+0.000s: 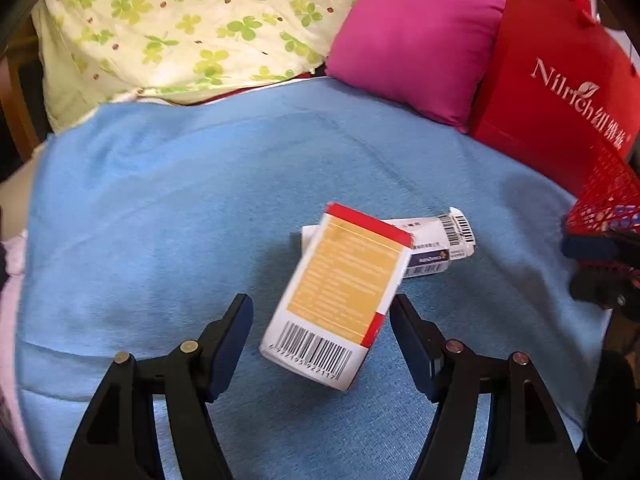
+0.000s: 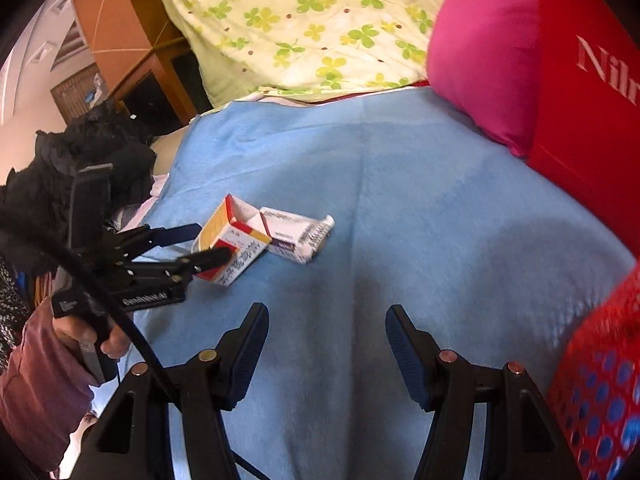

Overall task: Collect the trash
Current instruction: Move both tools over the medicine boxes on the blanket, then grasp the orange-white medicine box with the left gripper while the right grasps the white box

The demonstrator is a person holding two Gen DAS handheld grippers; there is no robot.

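An orange, white and red medicine box [image 1: 340, 296] lies tilted on the blue blanket [image 1: 160, 220], resting on a white box with a purple band [image 1: 440, 240]. My left gripper [image 1: 320, 308] is open with the orange box between its fingers; its left pad stands clear of the box. The right wrist view shows the same: the left gripper [image 2: 214, 242] straddles the orange box [image 2: 228, 240], whose top flap is open, and the white box [image 2: 296, 236] lies just right of it. My right gripper [image 2: 326, 320] is open over bare blanket with nothing between its fingers.
A red mesh basket [image 1: 608, 200] [image 2: 600, 380] sits at the right edge. Behind it stand a red paper bag [image 1: 560, 92] and a pink cushion [image 1: 412, 44]. A clover-print quilt [image 1: 180, 28] lies at the back. A hand in a mauve sleeve [image 2: 36, 368] holds the left gripper.
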